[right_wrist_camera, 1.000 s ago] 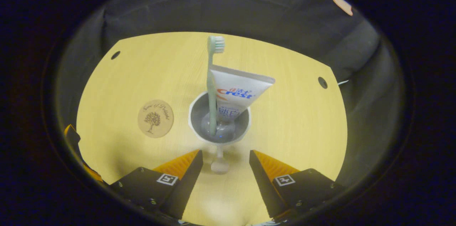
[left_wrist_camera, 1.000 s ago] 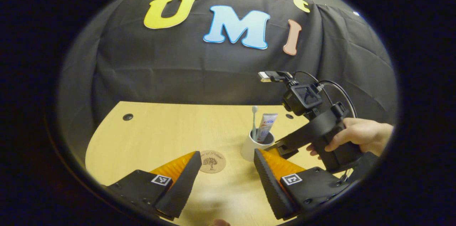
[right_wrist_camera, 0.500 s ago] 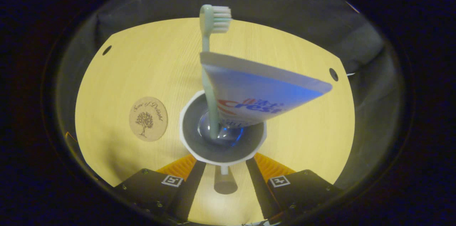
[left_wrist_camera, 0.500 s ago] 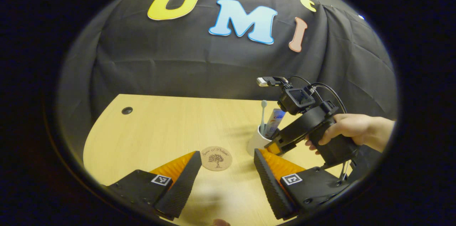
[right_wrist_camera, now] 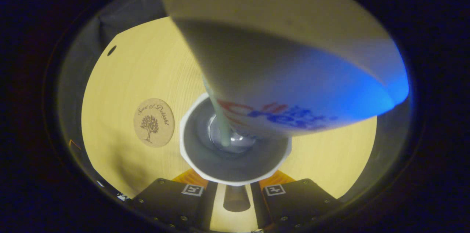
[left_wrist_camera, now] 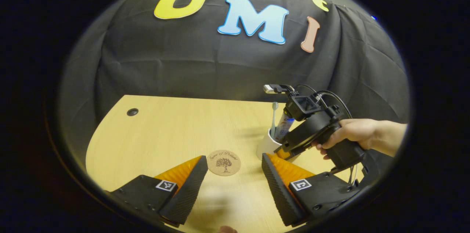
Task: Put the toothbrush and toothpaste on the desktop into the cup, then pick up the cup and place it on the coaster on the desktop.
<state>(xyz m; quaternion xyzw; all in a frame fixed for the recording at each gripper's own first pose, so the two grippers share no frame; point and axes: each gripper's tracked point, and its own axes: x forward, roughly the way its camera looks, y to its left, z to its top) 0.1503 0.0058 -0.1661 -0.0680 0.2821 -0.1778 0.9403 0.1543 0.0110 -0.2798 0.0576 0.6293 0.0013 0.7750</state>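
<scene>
While cupped, toothbrush (left_wrist_camera: 274, 117) stands upright.

L tool (left_wrist_camera: 231, 185) jaws wide, R tool (right_wrist_camera: 235, 190) narrowed, hand (left_wrist_camera: 354, 134) gripping it

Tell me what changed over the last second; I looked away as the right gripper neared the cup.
The right gripper came down toward the cup and narrowed its fingers around the handle; whether they press it is unclear. The toothpaste now looms near its camera. Cup, toothbrush, coaster and the open left gripper stayed put.
</scene>
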